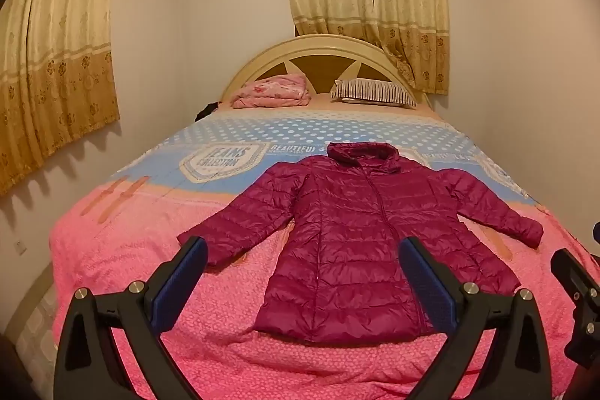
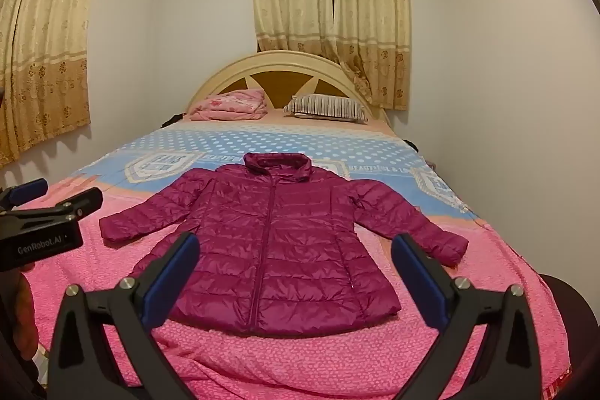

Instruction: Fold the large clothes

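- Left wrist view: puffy quilted magenta jacket (image 1: 352, 242) spread flat, sleeves out, on bed's (image 1: 123, 272) nubby pink cover.
- Left tool (image 1: 302, 259) and right tool (image 2: 294, 255) both spread wide, empty, above jacket hem.
- Beyond: striped pillow (image 1: 373, 92), folded pink blanket (image 1: 272, 90), arched headboard (image 1: 311, 49).

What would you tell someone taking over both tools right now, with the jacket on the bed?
Left tool: open, empty, held above the near end of the bed, touching nothing.
Right tool: open, empty, likewise clear of the jacket.
Magenta puffer jacket: flat on the pink bedspread, front up, zipped, collar toward the headboard, hem nearest the tools, both sleeves spread outward.
Done: jacket laid out; no fold shows yet.
Left: all the folding. Probably bring each sleeve across the body first, then fold hem toward collar.
Folded pink blanket and striped pillow sit by the headboard, well clear.
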Available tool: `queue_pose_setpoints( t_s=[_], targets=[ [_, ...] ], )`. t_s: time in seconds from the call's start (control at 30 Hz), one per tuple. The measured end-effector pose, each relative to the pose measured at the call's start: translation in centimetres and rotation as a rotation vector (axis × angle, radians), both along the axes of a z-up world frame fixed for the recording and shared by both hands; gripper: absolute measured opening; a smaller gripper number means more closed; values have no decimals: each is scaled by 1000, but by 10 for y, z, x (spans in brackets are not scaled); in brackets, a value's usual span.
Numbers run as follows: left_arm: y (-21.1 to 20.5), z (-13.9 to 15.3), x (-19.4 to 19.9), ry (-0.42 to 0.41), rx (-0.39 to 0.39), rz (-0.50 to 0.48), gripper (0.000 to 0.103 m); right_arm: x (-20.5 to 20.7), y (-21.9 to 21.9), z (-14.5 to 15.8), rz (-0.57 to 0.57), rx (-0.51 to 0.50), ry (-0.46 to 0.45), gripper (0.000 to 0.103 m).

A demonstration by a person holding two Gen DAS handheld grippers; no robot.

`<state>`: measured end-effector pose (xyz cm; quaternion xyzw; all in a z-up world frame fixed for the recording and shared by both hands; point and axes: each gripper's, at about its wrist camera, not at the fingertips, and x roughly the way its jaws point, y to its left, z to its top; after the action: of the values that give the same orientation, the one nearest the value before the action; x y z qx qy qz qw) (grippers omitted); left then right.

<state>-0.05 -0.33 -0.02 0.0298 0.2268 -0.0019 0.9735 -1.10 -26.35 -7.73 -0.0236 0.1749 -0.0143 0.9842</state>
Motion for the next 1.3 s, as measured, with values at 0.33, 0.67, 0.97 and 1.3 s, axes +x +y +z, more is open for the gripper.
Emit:
queue_pose_setpoints(
  t_s=[0.33,0.67,0.97,1.3],
  targets=[
    [6,-1,0,14,-59,0,102,0,4,-4,1,0,8,103],
    [16,6,0,1,-82,10,102,1,2,-1,7,-3,17,103],
    [17,8,1,-1,-88,17,102,2,6,-3,8,-4,17,103],
    [18,7,1,-4,-94,24,102,0,9,-3,18,-8,22,103]
  ],
)
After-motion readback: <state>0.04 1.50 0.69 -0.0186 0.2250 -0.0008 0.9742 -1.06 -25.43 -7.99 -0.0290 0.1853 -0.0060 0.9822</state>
